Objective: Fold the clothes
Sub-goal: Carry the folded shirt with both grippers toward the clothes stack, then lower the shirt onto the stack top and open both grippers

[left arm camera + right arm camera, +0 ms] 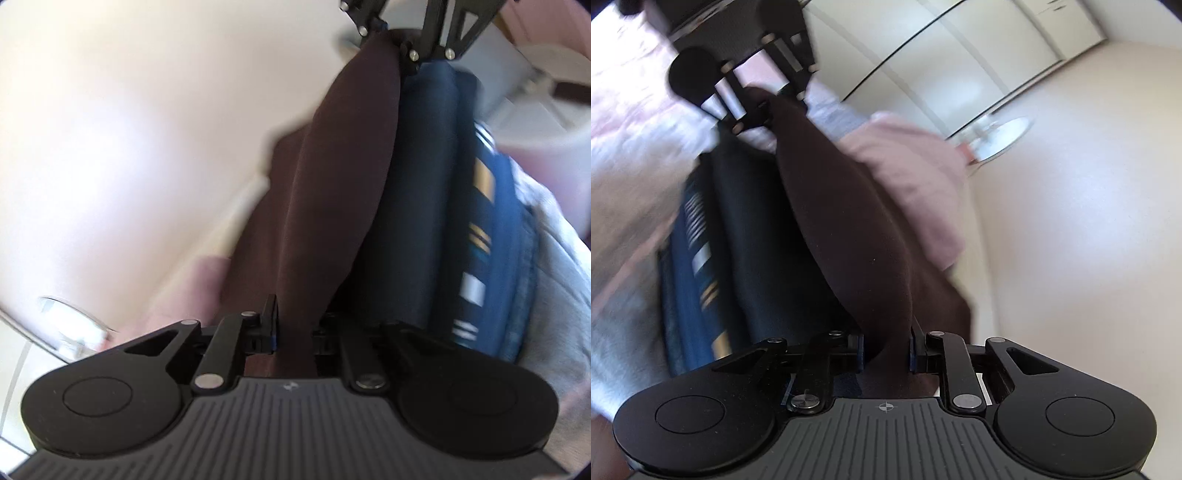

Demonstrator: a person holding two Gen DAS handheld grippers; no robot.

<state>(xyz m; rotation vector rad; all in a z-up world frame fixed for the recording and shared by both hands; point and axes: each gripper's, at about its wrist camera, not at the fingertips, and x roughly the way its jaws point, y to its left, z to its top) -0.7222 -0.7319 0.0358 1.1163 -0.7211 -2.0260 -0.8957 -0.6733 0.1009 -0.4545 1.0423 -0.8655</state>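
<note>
A dark brown garment (pixel 332 192) is stretched as a long band between my two grippers. In the left wrist view my left gripper (pixel 295 328) is shut on one end, and my right gripper (pixel 397 37) pinches the far end at the top. In the right wrist view my right gripper (pixel 886 350) is shut on the brown garment (pixel 849 229), with the left gripper (pixel 759 110) clamped on its far end. The band hangs just beside a stack of folded clothes: a navy piece (pixel 424 184) and a blue patterned one (pixel 484 221). Whether the brown cloth touches the stack I cannot tell.
Pink cloth (pixel 912 166) lies beside the stack, with grey fabric (pixel 554 277) on its other side. Pale rumpled bedding (pixel 635 147) lies beyond the blue clothes. A round clear object (pixel 1008 136) sits on the cream surface (pixel 1071 240). White cupboard doors (pixel 960 48) stand behind.
</note>
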